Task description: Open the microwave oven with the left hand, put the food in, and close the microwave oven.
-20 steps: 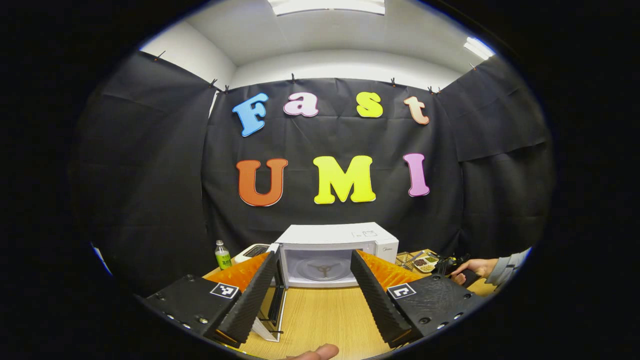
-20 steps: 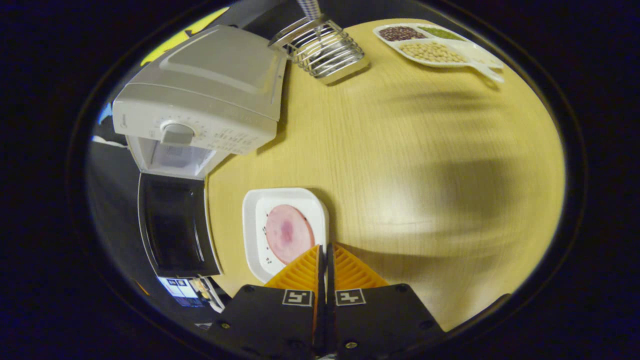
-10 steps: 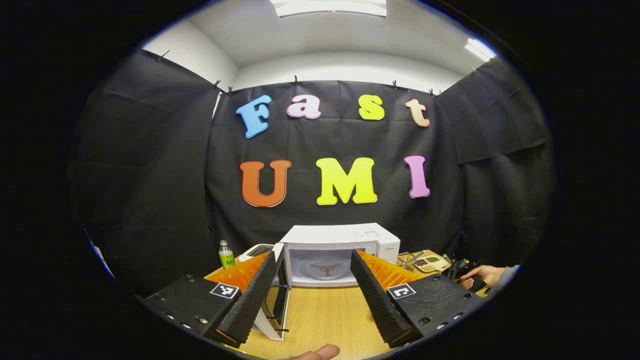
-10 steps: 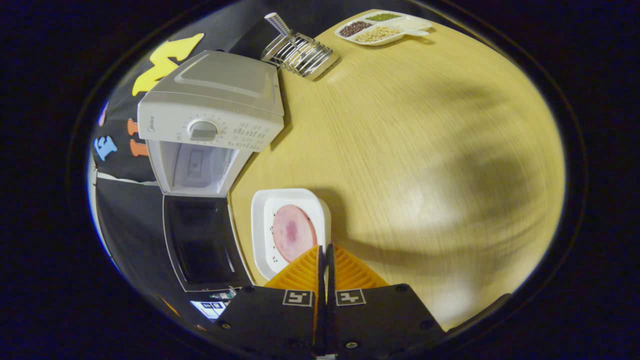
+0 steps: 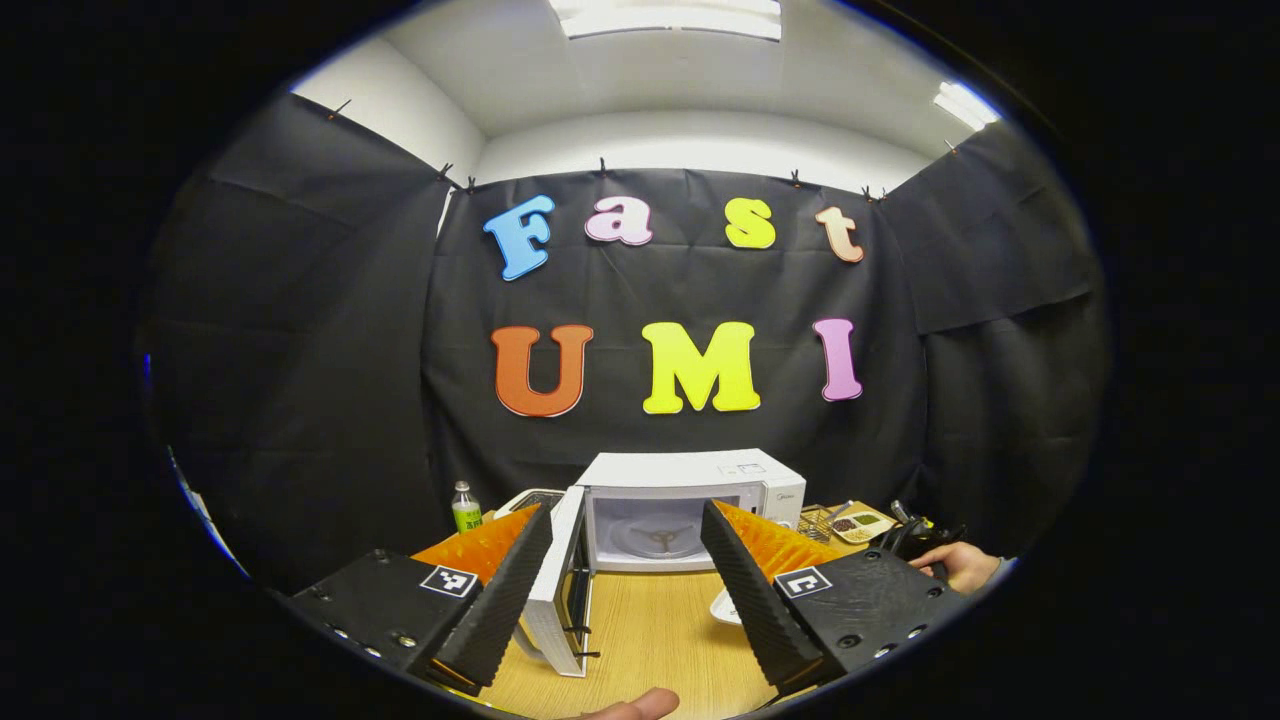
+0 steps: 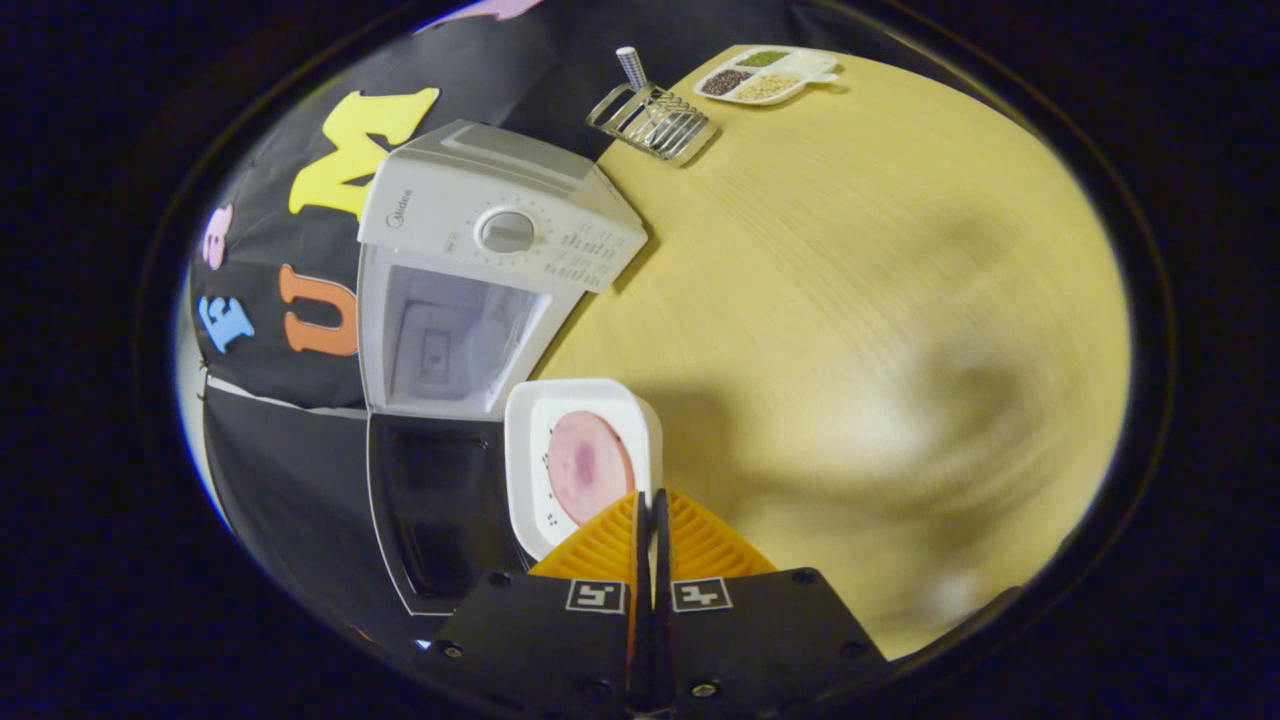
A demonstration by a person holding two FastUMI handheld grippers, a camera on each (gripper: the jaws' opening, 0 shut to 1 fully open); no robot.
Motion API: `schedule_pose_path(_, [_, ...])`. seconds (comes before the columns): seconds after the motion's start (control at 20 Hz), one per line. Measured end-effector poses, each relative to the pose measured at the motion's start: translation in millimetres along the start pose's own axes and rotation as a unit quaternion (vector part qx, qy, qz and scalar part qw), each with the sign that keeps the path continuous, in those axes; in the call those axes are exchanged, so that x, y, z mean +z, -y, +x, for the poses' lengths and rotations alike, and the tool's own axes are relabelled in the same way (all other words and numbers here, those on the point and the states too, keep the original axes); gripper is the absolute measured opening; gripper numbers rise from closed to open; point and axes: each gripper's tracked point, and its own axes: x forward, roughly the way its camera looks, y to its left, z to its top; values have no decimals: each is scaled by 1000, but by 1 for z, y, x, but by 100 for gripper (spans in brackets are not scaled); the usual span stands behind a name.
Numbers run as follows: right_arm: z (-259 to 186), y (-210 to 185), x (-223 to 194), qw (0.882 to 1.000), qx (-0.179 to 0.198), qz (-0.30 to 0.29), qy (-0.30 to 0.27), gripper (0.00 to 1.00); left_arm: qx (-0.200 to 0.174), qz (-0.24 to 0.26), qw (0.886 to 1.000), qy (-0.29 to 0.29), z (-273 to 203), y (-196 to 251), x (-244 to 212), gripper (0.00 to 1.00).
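White plate (image 6: 530,420) with one ham slice (image 6: 590,467) pinched by right hand-held gripper (image 6: 652,500); left hand-held gripper (image 5: 625,520) spread.

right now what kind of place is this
Likely a staged kitchen booth for recording, not a home: black cloth walls pinned around a light wooden table holding a white microwave oven and a white divided tray of beans.

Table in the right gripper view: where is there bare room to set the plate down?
The broad stretch of table right of the microwave, short of the rack and bean tray, is bare. It is crowded by the open door, beside the plate.
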Motion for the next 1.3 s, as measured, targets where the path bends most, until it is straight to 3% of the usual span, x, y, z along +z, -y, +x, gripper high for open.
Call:
schedule_pose_path(0.25, [31,-36,2,995,-13,61,73,0,10,3,1000,5,-14,-17,2,92])
schedule_pose_path(0.3, [38,-44,5,993,-14,70,90,0,12,4,1000,6,-16,-22,3,82])
schedule_pose_path(0.35, [46,-51,6,991,-14,81,106,0,17,5,1000,4,-18,-27,2,81])
schedule_pose_path(0.4, [55,-61,9,989,-9,90,115,5,22,8,1000,1,-21,-33,-2,81])
schedule_pose_path(0.5, [75,-77,8,987,-7,106,124,5,33,9,999,-4,-25,-41,-5,82])
schedule_pose_path(0.75, [116,-114,10,978,-1,128,165,0,46,11,999,-8,-23,-65,-16,81])
schedule_pose_path(0.8, [123,-120,12,976,0,132,176,0,49,14,999,-10,-23,-68,-18,92])
schedule_pose_path(0.85, [130,-125,16,973,-2,139,186,0,49,16,999,-14,-23,-70,-22,82])
schedule_pose_path(0.9, [138,-130,20,970,-2,148,192,0,48,19,999,-17,-24,-71,-24,82])
schedule_pose_path(0.95, [145,-136,23,967,1,159,199,0,48,21,998,-20,-23,-72,-27,92])
schedule_pose_path(1.05, [159,-149,33,962,6,173,213,0,46,26,998,-31,-19,-74,-35,92])
schedule_pose_path(1.1, [167,-154,39,960,5,174,219,5,46,29,998,-35,-17,-76,-38,82])
schedule_pose_path(1.15, [172,-158,44,958,3,177,227,5,47,31,998,-37,-16,-78,-41,82])
schedule_pose_path(1.2, [177,-163,49,956,3,181,233,5,48,32,997,-41,-14,-81,-43,92])
schedule_pose_path(1.3, [188,-174,64,954,5,179,242,0,50,30,997,-47,-11,-84,-48,92])
